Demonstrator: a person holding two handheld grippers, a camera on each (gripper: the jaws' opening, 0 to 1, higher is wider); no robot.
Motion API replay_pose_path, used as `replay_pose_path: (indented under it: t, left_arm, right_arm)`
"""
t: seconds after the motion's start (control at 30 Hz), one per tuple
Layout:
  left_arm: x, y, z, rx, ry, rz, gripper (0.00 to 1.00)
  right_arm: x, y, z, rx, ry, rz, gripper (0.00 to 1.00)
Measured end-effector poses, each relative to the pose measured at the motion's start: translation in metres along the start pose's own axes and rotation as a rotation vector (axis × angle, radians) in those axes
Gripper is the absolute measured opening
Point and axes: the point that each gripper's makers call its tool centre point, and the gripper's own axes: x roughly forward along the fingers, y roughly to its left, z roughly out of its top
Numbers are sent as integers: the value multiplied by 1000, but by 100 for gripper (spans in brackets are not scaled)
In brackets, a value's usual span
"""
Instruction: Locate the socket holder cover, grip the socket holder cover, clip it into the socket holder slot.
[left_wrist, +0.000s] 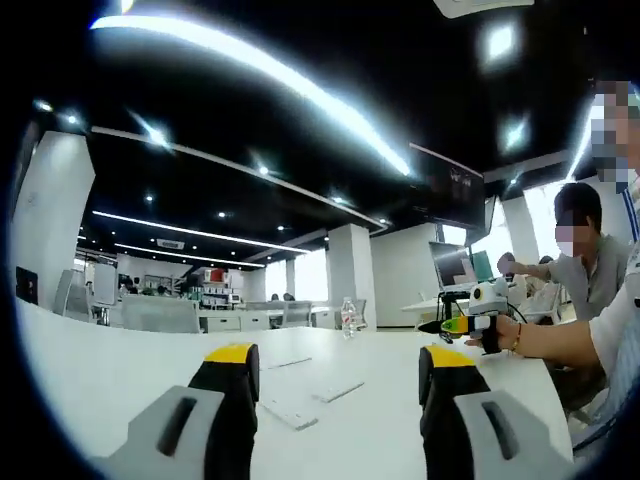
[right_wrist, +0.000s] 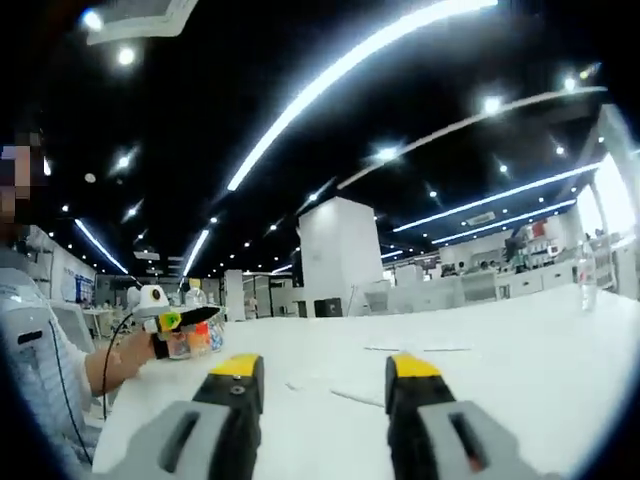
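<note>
Several thin white flat pieces lie on the white table (left_wrist: 120, 380); which one is the socket holder cover I cannot tell. In the left gripper view one piece (left_wrist: 289, 412) lies between my jaws, another (left_wrist: 338, 390) just beyond it, and a third (left_wrist: 290, 362) farther off. My left gripper (left_wrist: 340, 360) is open above the table with nothing in it. My right gripper (right_wrist: 325, 367) is open too, low over the table, with a white strip (right_wrist: 355, 397) between its jaws and two more strips (right_wrist: 380, 349) behind. Each gripper also appears in the other's view, held by a hand: right gripper (left_wrist: 468, 322), left gripper (right_wrist: 178, 320).
A water bottle (left_wrist: 348, 317) stands at the far side of the table, also seen as bottle (right_wrist: 587, 275). A seated person (left_wrist: 585, 270) works at a laptop (left_wrist: 455, 268) on the right. My own sleeve (right_wrist: 30, 360) is at the left. Desks and chairs (left_wrist: 160, 312) fill the room behind.
</note>
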Motion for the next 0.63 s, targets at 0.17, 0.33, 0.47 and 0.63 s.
replay_pose_path:
  t: [0.17, 0.33, 0.47, 0.63]
  left_arm:
    - [-6, 5, -22, -58, 59, 11, 69]
    - [-6, 3, -27, -92, 79, 13, 73]
    - [-7, 2, -24, -80, 69, 16, 74]
    - [-11, 10, -21, -103, 57, 53, 74]
  right_arm:
    - [2, 9, 5, -14, -36, 15, 51]
    - [6, 20, -6, -60, 29, 49, 52]
    - [7, 33, -5, -95, 31, 84, 51]
    - [6, 31, -7, -107, 45, 68, 51]
